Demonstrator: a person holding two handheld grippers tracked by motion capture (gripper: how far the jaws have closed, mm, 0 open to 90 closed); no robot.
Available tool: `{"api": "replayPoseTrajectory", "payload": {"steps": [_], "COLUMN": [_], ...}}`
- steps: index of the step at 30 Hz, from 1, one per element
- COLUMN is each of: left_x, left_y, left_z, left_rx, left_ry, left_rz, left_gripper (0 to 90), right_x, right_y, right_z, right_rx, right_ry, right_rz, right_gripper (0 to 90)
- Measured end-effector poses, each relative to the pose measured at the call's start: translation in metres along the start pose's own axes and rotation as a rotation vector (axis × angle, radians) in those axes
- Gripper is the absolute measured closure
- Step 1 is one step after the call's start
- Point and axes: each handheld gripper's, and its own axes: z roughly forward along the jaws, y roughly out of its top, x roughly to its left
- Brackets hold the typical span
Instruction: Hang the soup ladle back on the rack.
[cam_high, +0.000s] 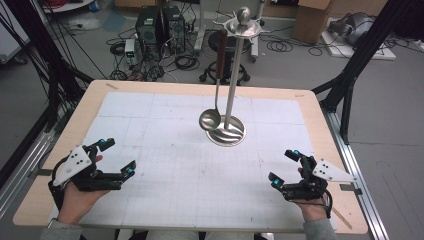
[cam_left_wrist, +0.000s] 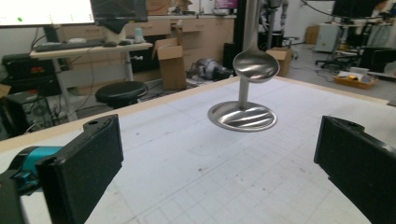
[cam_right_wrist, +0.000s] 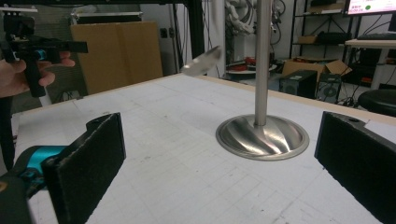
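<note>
High view — a steel stand (cam_high: 231, 75) rises from a round base just above the centre of the frame, on the white gridded mat of the desk (cam_high: 80, 115). A ladle (cam_high: 214, 90) hangs by its dark handle from the stand's top ring, its bowl just clear of the base, so it can be lifted off upward. The left hand-held gripper (cam_high: 116, 157) lies at lower left and the right hand-held gripper (cam_high: 285, 167) at lower right, each well apart from the stand, jaws spread wide and holding nothing — a ready posture, it seems, ahead of a reach.

Left gripper view — the two black jaws stand far apart at the bottom corners, with bare mat between them; the ladle's bowl (cam_left_wrist: 256, 66) hangs right of centre in the upper half, above the base (cam_left_wrist: 242, 116).

Right gripper view — again wide-open, empty jaws; the post (cam_right_wrist: 262, 60) stands upper centre-right, the ladle bowl (cam_right_wrist: 201, 61) seen edge-on to its left, and the other gripper (cam_right_wrist: 32, 51) at upper left.
</note>
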Motion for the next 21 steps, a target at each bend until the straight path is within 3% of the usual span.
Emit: {"api": "replayPoseTrajectory", "payload": {"steps": [10,13,18,21], "left_x": [0.003,0.007,0.014,0.015], "left_y": [-0.013,-0.022,-0.036,-0.034], "left_z": [-0.026,-0.038,-0.058,-0.061], "left_rx": [-0.005,0.016,0.02,0.008], "left_ry": [0.078,0.093,0.137,0.181], "left_rz": [-0.013,-0.001,-0.064,-0.055], "left_gripper": [1.7,1.8,1.7,1.8], "right_x": [-0.006,-0.007,-0.01,-0.012], "right_y": [0.001,0.0,-0.002,-0.003], "right_z": [-0.01,-0.012,-0.013,-0.013], "right_rx": [-0.033,-0.044,-0.031,-0.021], "right_ry": [-0.032,-0.04,-0.057,-0.069], "right_rz": [0.008,0.024,0.02,0.014], "right_gripper": [0.6,0.6,0.7,0.7]}}
